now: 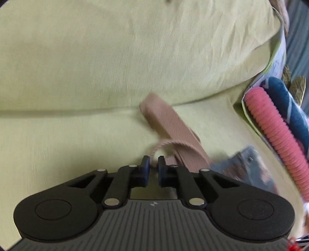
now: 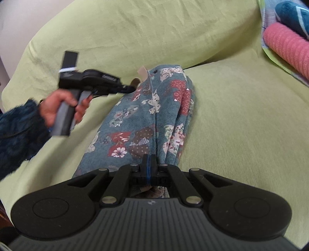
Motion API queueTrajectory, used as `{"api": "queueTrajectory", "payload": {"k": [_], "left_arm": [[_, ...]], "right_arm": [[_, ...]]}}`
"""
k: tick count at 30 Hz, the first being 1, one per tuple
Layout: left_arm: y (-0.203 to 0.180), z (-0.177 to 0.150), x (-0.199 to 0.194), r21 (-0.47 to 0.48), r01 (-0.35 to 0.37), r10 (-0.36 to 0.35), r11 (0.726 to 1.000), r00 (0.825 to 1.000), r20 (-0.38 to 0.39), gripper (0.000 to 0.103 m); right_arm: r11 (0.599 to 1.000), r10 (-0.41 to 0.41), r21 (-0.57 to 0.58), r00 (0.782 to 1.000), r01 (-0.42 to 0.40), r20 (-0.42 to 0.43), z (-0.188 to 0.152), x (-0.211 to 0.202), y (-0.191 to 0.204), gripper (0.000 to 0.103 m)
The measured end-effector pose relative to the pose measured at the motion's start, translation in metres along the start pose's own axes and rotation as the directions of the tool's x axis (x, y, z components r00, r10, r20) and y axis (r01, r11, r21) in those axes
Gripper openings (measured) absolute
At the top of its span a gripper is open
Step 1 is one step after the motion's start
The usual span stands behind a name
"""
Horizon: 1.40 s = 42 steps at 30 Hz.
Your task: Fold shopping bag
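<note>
The shopping bag (image 2: 135,125) is blue-grey floral cloth, lying bunched lengthwise on the green sofa seat (image 2: 241,119). My right gripper (image 2: 148,161) is shut at the bag's near end, with cloth rising into its fingertips. A person's hand (image 2: 56,108) holds my left gripper (image 2: 132,88) at the bag's far end, beside the beige handle (image 2: 142,73). In the left wrist view, the left gripper (image 1: 154,163) is nearly closed on a thin pink cord of the beige handle (image 1: 166,123). A blurred corner of the bag (image 1: 241,166) shows to its right.
The sofa's green back cushion (image 1: 135,58) rises behind the seat. A pink ribbed roll (image 2: 285,44) and a dark blue cushion (image 2: 293,13) lie on patterned cloth at the right end. A dark fuzzy sleeve (image 2: 17,133) reaches in from the left.
</note>
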State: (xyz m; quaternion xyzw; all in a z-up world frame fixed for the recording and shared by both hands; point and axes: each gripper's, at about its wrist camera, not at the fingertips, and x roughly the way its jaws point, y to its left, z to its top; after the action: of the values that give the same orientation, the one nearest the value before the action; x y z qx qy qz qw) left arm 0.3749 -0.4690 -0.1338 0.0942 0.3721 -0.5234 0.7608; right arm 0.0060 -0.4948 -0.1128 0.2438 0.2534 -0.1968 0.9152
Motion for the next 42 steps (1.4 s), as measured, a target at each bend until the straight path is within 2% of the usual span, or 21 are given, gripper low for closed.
{"api": "queueTrajectory", "payload": {"k": [2,3,5,6,8,9,10,11,13,14,16,18,19,20,22,25,27,32,35,38,42], "left_arm": [[-0.016,0.014,0.005,0.217,-0.080,0.067,0.973,0.996,0.064,0.006],[-0.028,0.019,0.007,0.352,-0.124,0.092,0.928,0.990,0.105,0.010],[-0.059,0.021,0.013,0.619,-0.259,0.141,0.742,0.962,0.235,0.004],[-0.070,0.020,0.013,0.683,-0.362,0.152,0.634,0.925,0.349,0.000],[-0.085,0.017,0.009,0.697,-0.585,0.130,0.415,0.797,0.590,0.000],[-0.087,0.018,0.007,0.676,-0.653,0.112,0.343,0.743,0.660,0.000],[-0.086,0.021,0.007,0.679,-0.670,0.107,0.301,0.731,0.674,0.000],[-0.084,0.023,0.009,0.705,-0.649,0.128,0.287,0.755,0.643,0.009],[-0.073,0.024,0.009,0.763,-0.545,0.192,0.347,0.838,0.511,0.013],[-0.067,0.024,0.005,0.767,-0.478,0.213,0.428,0.878,0.429,0.017],[-0.048,0.027,-0.011,0.647,-0.363,0.225,0.670,0.931,0.288,0.027],[-0.026,0.026,-0.031,0.423,-0.261,0.188,0.867,0.960,0.207,0.060],[-0.015,0.024,-0.039,0.298,-0.194,0.146,0.935,0.973,0.177,0.062],[-0.004,0.022,-0.043,0.178,-0.120,0.095,0.977,0.985,0.142,0.063],[0.008,0.021,-0.031,0.039,-0.056,0.055,0.998,0.998,0.011,0.062],[-0.003,0.018,0.005,0.176,-0.159,0.180,0.971,0.977,-0.110,0.053],[-0.006,0.022,0.028,0.212,-0.172,0.204,0.962,0.969,-0.139,0.037],[-0.022,0.054,0.069,0.204,-0.210,0.222,0.956,0.974,-0.037,0.030],[-0.038,0.066,0.077,0.230,-0.188,0.195,0.955,0.981,-0.008,0.034],[-0.053,0.062,0.069,0.347,-0.249,0.263,0.904,0.965,0.009,0.039],[-0.037,0.042,0.032,0.437,-0.371,0.403,0.819,0.915,0.023,0.050]], "right_arm": [[1.000,0.001,-0.016,1.000,-0.001,0.000,-0.001,0.000,0.001,0.000],[1.000,-0.001,-0.024,1.000,0.001,0.001,-0.001,0.000,0.002,0.000],[0.999,-0.008,-0.039,1.000,0.008,0.004,-0.001,0.000,0.004,0.000],[0.999,-0.010,-0.040,1.000,0.010,0.003,-0.002,0.000,0.005,0.000],[0.999,-0.008,-0.033,1.000,0.008,0.004,-0.002,0.000,0.004,0.000],[0.999,-0.010,-0.035,1.000,0.010,0.004,-0.003,0.000,0.004,0.000],[0.999,-0.012,-0.037,1.000,0.012,0.004,-0.002,0.001,0.005,0.000],[0.999,-0.013,-0.035,1.000,0.013,0.004,-0.002,0.001,0.005,0.000],[1.000,-0.010,-0.027,1.000,0.011,0.004,-0.002,0.001,0.005,0.000],[1.000,-0.008,-0.022,1.000,0.008,0.004,-0.002,0.001,0.004,0.000],[1.000,-0.006,-0.015,1.000,0.006,0.007,-0.002,0.002,0.004,0.000],[1.000,-0.004,-0.007,1.000,0.004,0.009,-0.003,0.002,0.003,0.000],[1.000,-0.001,0.000,1.000,0.001,0.010,-0.003,0.002,0.003,0.000],[1.000,0.001,0.006,1.000,-0.001,0.011,-0.003,0.002,0.002,0.000],[1.000,0.002,0.013,1.000,-0.002,0.011,-0.003,0.003,0.002,0.000],[1.000,-0.010,0.004,1.000,0.010,0.012,-0.003,0.003,0.005,0.000],[1.000,-0.016,0.000,1.000,0.016,0.012,-0.003,0.003,0.006,0.000],[1.000,-0.013,0.004,1.000,0.013,0.012,-0.003,0.005,0.004,0.000],[1.000,-0.013,0.003,1.000,0.013,0.012,-0.002,0.005,0.004,0.000],[1.000,-0.016,0.002,1.000,0.016,0.010,-0.003,0.005,0.004,0.000],[1.000,-0.027,0.008,1.000,0.027,0.009,-0.003,0.005,0.006,0.000]]}}
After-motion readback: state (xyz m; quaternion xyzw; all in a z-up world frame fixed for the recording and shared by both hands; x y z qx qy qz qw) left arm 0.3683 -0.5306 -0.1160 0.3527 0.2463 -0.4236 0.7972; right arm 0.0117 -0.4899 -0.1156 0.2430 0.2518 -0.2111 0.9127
